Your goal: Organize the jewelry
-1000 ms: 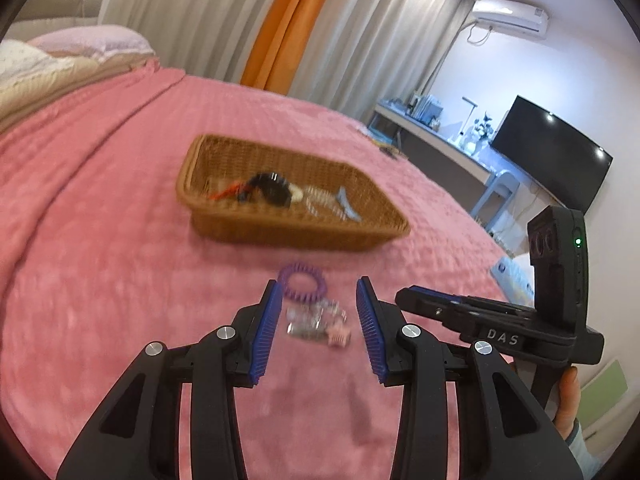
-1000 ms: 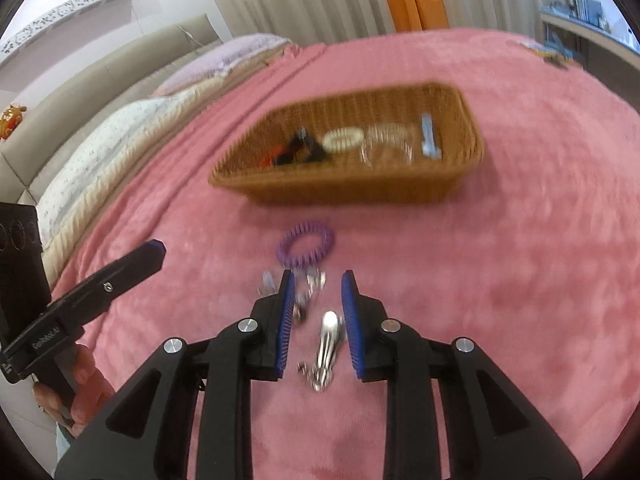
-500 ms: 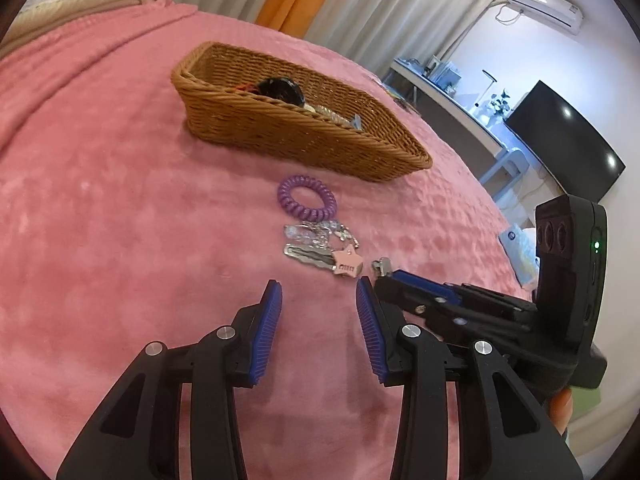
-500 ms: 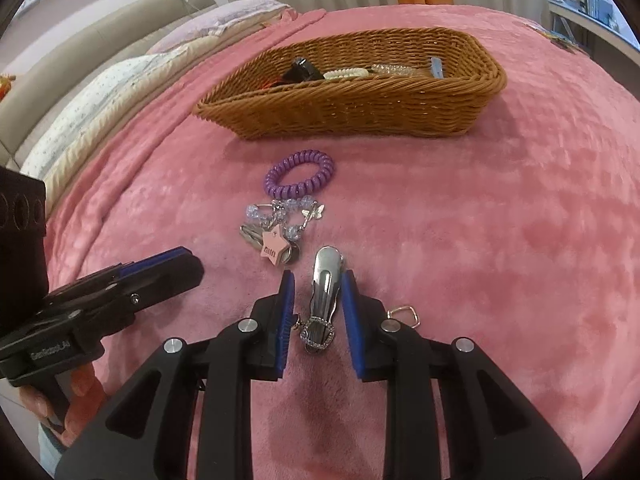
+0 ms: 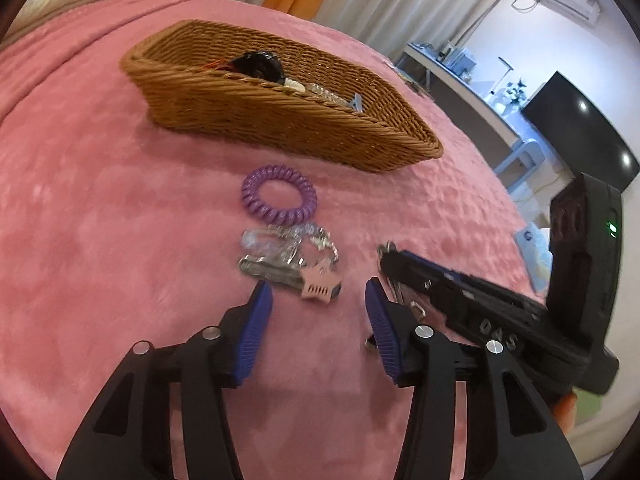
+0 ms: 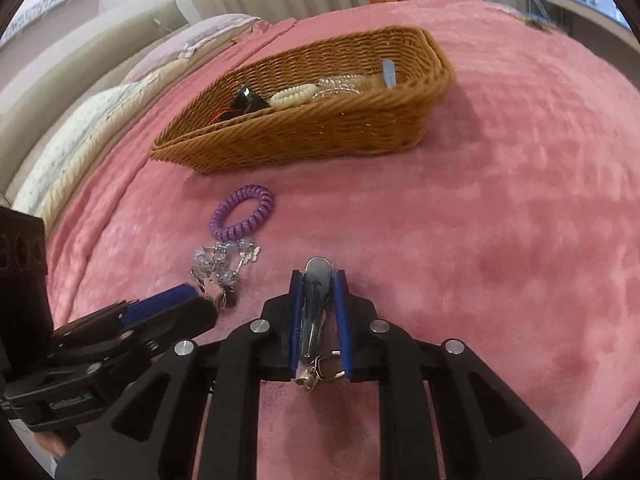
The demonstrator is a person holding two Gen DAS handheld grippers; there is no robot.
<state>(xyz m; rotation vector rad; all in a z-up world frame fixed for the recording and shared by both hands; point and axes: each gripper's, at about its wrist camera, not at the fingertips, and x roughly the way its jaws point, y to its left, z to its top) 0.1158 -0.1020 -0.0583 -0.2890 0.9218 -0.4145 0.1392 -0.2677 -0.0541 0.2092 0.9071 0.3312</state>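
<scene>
A pink bed fills both views, and near its middle sits a long wicker basket that already holds a black clip, a cream coil tie, clear beads and a small blue piece. Just in front of the basket, on the blanket, lies a purple coil hair tie, and touching its near side is a tangle of clear beads, keys and a pink star tag, the key bunch.

The left gripper hovers over the near edge of that bunch. Its jaws have just been opening and stand apart with nothing between them; the star tag lies just ahead of the gap. The right gripper sits low on the blanket beside it. Its jaws have just been closing around a silver hair clip, whose tip pokes out in front and whose small ring charm trails behind; the pads appear to press its sides.

Risks from here: the smooth metal clip may slip or twist out of a narrow side grip when lifted. The left jaws could snag only one strand of the bunch, dragging the purple tie along. The two grippers work close together and could collide.
</scene>
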